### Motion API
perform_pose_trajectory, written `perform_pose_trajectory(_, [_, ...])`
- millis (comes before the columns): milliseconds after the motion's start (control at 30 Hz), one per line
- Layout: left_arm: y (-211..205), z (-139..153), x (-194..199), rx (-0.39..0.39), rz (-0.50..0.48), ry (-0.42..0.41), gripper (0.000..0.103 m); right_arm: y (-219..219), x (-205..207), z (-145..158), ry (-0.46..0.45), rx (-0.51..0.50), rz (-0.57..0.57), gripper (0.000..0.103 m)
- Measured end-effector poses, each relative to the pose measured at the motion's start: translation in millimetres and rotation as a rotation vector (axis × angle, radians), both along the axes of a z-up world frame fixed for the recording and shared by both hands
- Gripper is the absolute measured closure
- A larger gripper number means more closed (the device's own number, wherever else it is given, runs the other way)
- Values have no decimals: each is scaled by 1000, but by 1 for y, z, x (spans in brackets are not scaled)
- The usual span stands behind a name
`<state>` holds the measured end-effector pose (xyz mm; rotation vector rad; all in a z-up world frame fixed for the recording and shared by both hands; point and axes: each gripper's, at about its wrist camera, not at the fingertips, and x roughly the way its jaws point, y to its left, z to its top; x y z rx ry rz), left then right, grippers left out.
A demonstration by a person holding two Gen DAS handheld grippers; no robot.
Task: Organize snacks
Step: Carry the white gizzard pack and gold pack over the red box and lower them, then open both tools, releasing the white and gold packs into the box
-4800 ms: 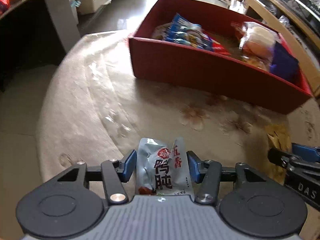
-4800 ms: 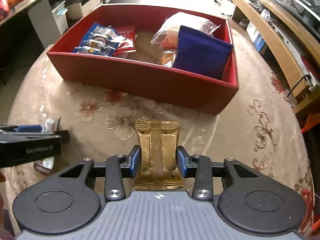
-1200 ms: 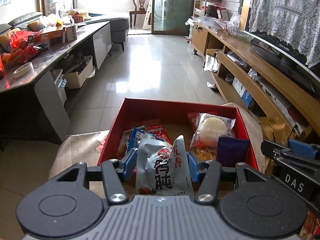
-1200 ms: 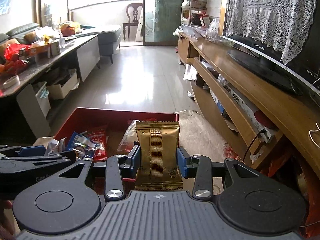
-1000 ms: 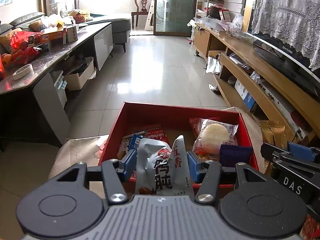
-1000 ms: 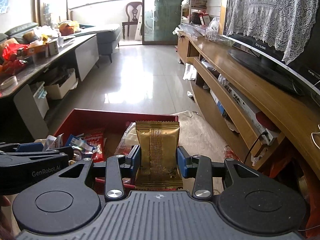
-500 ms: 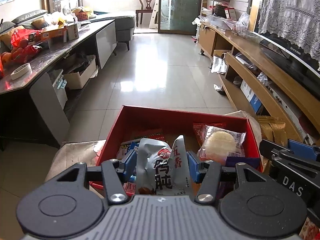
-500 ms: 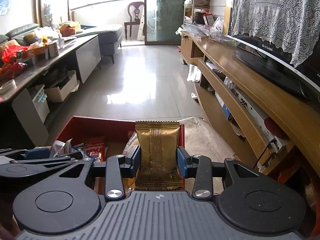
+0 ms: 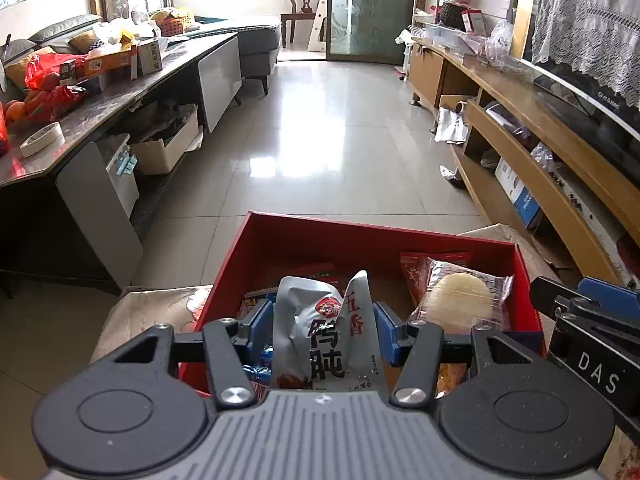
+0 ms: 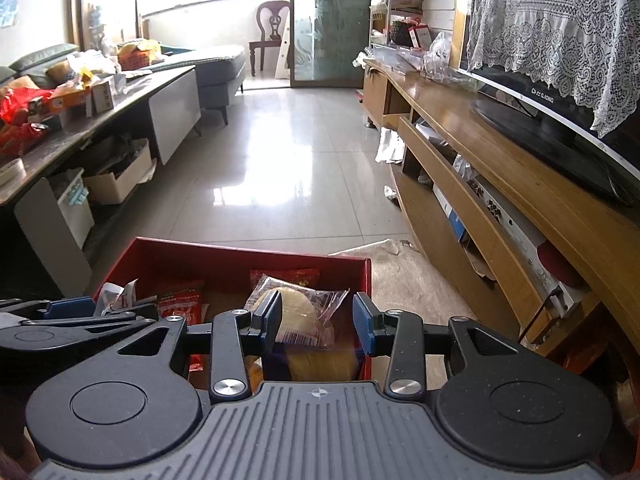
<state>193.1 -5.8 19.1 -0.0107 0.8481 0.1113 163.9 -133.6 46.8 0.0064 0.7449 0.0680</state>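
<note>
My left gripper is shut on a silver snack packet with red and black print, held upright over the near left part of the red box. My right gripper hangs over the box's right end; its pads stand apart with nothing between them. Just below them is a blurred gold packet, inside the box's near right corner. A clear-wrapped round cake lies further back. Each gripper shows in the other's view, the right gripper and the left gripper.
The box also holds red packets and blue ones. It sits on a beige floral cloth. A wooden TV shelf runs along the right and a dark cluttered counter along the left, with tiled floor between.
The gold packet, held upright between the right pads half a second ago, has left them and dropped toward the box. Both grippers have moved forward over the box.
</note>
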Motion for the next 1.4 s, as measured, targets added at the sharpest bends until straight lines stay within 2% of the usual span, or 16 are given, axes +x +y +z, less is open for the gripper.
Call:
perform_pose_trajectory(333, [-5, -26, 23, 5, 3, 64, 50, -8, 22, -21, 51, 45, 4, 58])
perform_pose_trajectory(733, [-11, -44, 33, 41, -6, 109, 50, -1, 35, -45, 114, 36, 24, 57])
perform_pose_trajectory(1167, [-11, -37, 30, 47, -2, 100, 30, 1, 34, -45, 112, -3, 16, 51])
perform_pose_trajectory(1400, [-12, -29, 23, 46, -2, 83, 27, -4, 29, -35, 87, -9, 1, 45])
